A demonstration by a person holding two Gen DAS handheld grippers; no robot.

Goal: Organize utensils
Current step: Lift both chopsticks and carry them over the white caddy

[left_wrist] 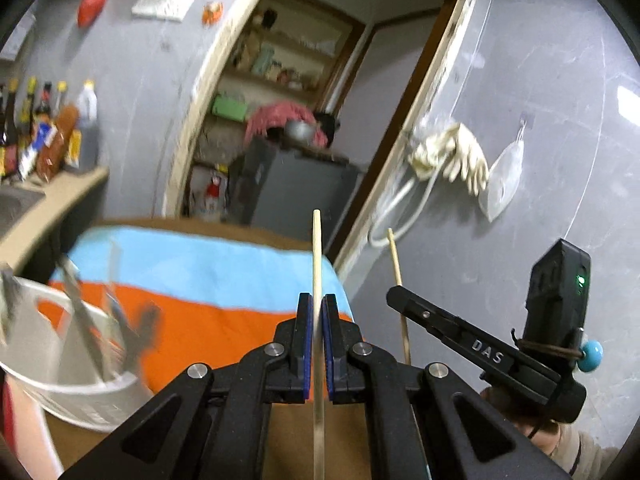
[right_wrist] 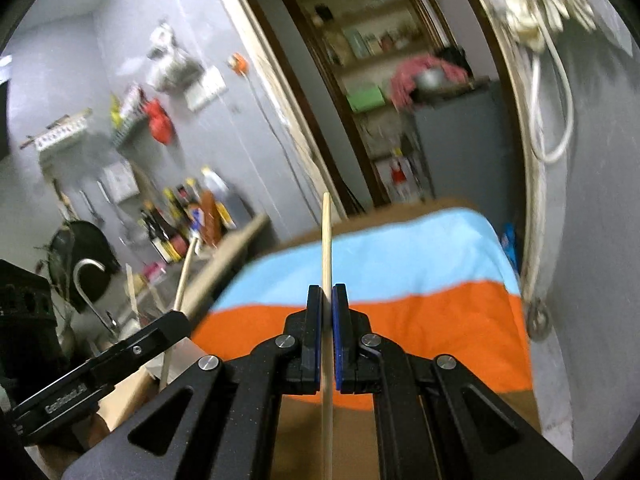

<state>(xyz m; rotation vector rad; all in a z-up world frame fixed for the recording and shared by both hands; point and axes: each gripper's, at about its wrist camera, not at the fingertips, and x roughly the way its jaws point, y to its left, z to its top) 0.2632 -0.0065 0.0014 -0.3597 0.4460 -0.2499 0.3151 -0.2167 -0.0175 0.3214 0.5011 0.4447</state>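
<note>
1. Two chopsticks are up: my left tool (left_wrist: 318,308) is clenched on one chopstick (left_wrist: 317,256), my right tool (right_wrist: 327,300) on the other chopstick (right_wrist: 327,236).
2. Only the left view shows the white utensil holder (left_wrist: 52,384), with blurred utensils in it, at lower left.
3. Below lies a blue-and-orange cloth (right_wrist: 400,280) on the brown desk (right_wrist: 352,432); grey walls and a doorway stand behind.

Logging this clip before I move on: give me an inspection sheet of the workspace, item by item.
Surface: brown table under a blue and orange cloth.
Job's things: one chopstick in the left gripper, another chopstick in the right gripper; white utensil caddy with blurred utensils at left.
Clutter: sauce bottles on the counter.
Grippers: both jaws shut, each on its chopstick.
Cables: white cord hanging on the wall.
Surroundings: grey walls, open doorway to shelves, gloves hung up.
</note>
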